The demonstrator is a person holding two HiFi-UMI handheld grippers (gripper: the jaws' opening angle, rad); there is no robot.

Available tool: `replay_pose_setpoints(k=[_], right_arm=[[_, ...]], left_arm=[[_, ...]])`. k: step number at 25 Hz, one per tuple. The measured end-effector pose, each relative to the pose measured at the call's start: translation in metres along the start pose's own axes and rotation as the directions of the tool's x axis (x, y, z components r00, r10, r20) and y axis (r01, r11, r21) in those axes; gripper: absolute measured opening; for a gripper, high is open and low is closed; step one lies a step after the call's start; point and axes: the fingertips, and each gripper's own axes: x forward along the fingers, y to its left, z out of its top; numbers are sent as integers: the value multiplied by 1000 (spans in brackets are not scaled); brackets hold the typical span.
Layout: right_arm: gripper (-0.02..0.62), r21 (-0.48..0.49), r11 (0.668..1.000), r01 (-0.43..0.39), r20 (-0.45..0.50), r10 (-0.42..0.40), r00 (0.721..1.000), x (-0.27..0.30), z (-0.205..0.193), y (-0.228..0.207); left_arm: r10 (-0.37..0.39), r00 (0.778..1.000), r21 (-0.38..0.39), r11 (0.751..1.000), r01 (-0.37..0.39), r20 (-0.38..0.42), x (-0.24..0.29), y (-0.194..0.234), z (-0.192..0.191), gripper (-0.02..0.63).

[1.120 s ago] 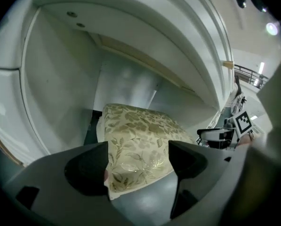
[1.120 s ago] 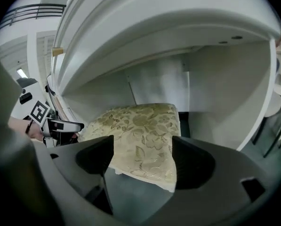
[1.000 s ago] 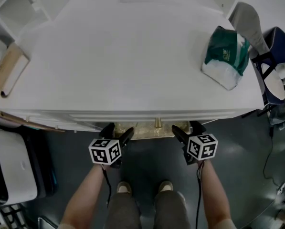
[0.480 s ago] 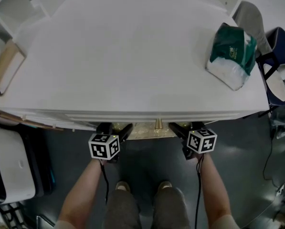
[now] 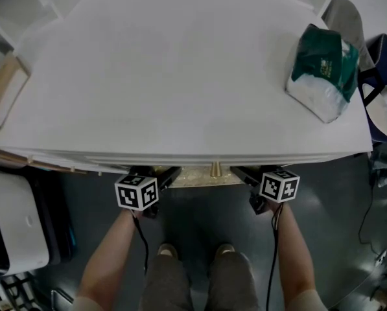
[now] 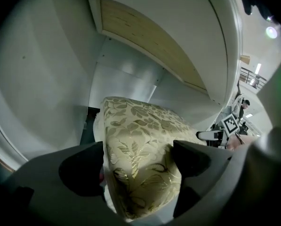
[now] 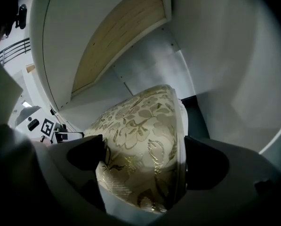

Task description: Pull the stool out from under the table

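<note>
The stool (image 5: 203, 176) stands under the white table (image 5: 180, 76); only a strip of its gold floral cushion shows past the table's front edge. My left gripper (image 5: 157, 176) reaches in at the cushion's left end, my right gripper (image 5: 247, 175) at its right end, fingertips tucked beneath the tabletop. In the left gripper view the cushion corner (image 6: 140, 126) sits between the jaws of the left gripper (image 6: 138, 161), which are opening. The right gripper view has the other corner (image 7: 140, 117) between the opening jaws of the right gripper (image 7: 140, 157). Neither pair clearly presses it.
A green and white bag (image 5: 323, 70) lies on the table's right side. A wooden board (image 5: 2, 89) leans at the left, above a white case (image 5: 15, 222) on the floor. Dark bags hang at the far right (image 5: 381, 76). The person's feet (image 5: 196, 251) stand behind the grippers.
Both grippers have moved forward, so their fingers now sit under the table's front edge at the stool's ends.
</note>
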Motion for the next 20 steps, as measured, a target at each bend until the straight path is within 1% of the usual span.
replay_pose_setpoints(k=[3,4,5,7,8,9,14,20], right_arm=[[525,3,1000,-3,9,3,1000,0,0,0],[525,4,1000,-5,14,5,1000,0,0,0],[525,4,1000,-5,18,5,1000,-1,1,0],[525,7,1000,1,26,-1,1000,-2,0,-1],[525,9,1000,5,28,-5,1000,-3,0,-1],[525,12,1000,9,29,-10,1000,-3,-1,-1],[523,53,998,43,17,-44,999,-13,-12,2],[520,104,992,78,19,-80,997,-34,-34,6]], left_arm=[[11,1000,-15,1000,-11,4,0,2,0,453],[9,1000,-42,999,-9,4,0,5,0,476],[-5,1000,-85,996,6,6,2,7,-3,508],[-58,998,-177,982,62,26,6,9,-9,519],[-81,996,-202,976,87,38,7,9,-11,520],[-96,994,-209,972,103,46,7,8,-12,518],[-107,994,-155,982,111,34,5,6,-11,512],[-119,992,-129,985,113,-34,-2,-2,-22,509]])
